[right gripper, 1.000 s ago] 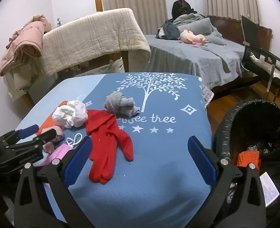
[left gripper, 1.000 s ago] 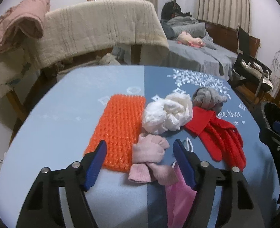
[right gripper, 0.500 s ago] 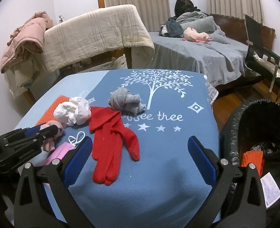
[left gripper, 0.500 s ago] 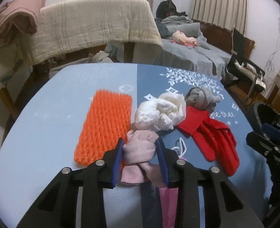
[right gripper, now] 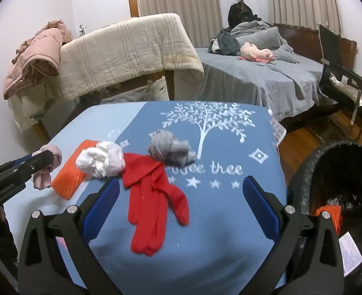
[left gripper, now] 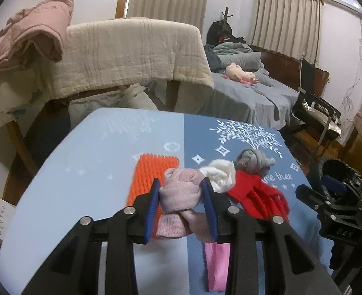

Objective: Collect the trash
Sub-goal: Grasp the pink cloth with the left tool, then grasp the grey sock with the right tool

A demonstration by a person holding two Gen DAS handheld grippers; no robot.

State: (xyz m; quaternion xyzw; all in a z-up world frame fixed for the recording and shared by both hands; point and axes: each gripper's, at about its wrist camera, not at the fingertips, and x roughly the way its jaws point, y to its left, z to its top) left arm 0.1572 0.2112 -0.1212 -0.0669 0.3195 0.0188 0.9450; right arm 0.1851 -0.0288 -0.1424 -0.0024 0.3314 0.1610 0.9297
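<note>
Soft, light, squashy pink sock bundle, pinched mid-knot by left gripper fingers; right gripper fingers spread, empty.

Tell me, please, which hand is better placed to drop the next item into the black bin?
The left. The left gripper is shut on the pink sock bundle, so it only needs carrying over. The right gripper hangs open and empty beside the black bin, above the red glove.
</note>
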